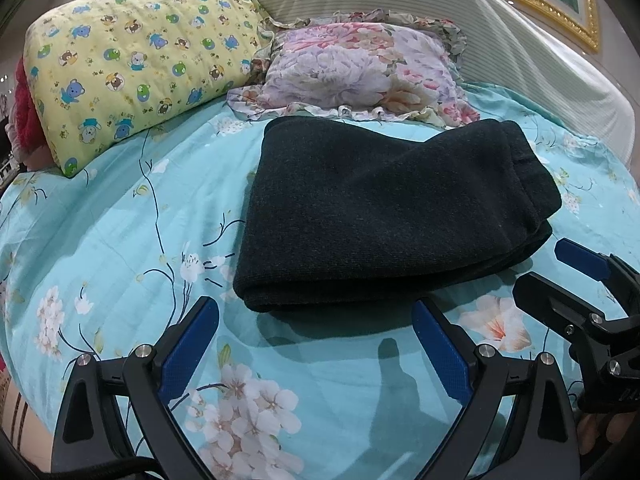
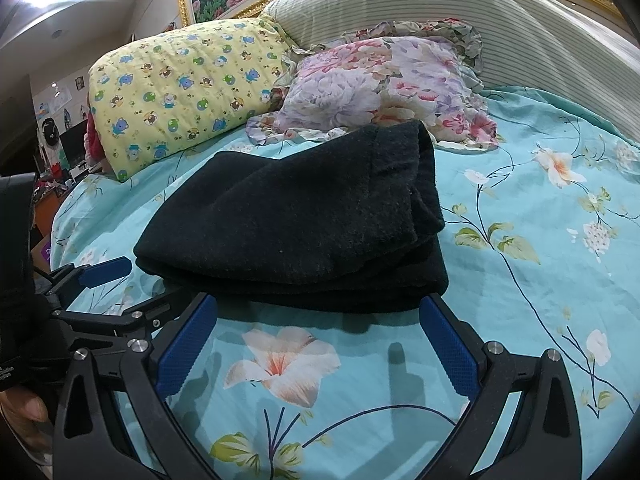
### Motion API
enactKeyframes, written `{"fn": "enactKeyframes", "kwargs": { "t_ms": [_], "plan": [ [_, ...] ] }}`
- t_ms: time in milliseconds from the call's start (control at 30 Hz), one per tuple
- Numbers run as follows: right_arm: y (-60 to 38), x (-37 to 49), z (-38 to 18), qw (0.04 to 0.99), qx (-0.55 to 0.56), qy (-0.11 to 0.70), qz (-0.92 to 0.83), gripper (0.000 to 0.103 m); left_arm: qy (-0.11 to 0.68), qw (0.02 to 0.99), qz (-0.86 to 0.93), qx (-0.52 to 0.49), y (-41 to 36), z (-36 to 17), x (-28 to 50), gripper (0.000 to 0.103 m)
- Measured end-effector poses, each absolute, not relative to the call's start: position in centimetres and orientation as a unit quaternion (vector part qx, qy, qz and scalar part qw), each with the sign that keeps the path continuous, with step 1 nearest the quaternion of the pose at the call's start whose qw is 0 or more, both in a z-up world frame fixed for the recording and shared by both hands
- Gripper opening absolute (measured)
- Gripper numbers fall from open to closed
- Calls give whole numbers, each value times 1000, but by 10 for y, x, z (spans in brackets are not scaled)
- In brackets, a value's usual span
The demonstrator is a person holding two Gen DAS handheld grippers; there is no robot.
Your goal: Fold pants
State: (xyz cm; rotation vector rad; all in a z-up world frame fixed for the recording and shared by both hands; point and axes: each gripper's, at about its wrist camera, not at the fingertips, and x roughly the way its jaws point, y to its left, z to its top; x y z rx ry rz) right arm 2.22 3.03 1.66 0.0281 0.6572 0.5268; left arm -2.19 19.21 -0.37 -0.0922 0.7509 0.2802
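Dark, almost black pants point(image 1: 384, 216) lie folded in a thick stack on the turquoise floral bedsheet point(image 1: 120, 220). They also show in the right wrist view point(image 2: 296, 224). My left gripper point(image 1: 316, 312) is open and empty, hovering just in front of the stack's near edge. My right gripper point(image 2: 318, 308) is open and empty, also just in front of the stack's near edge. The right gripper shows at the right of the left wrist view point(image 1: 560, 268). The left gripper shows at the left of the right wrist view point(image 2: 132, 280).
A yellow cartoon-print pillow point(image 1: 136, 64) and a floral ruffled pillow point(image 1: 352, 68) lie behind the pants. A striped cushioned headboard point(image 1: 500, 32) curves behind them. The bed's left edge drops off toward room clutter point(image 2: 60, 148).
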Motion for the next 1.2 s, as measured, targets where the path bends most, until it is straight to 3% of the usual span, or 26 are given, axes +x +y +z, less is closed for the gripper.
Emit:
{"fn": "enactKeyframes", "kwargs": {
  "t_ms": [1200],
  "plan": [
    [29,23,23,915,15,312,256,101,347,926,143,-33,190,4,-24,98]
  ]
}}
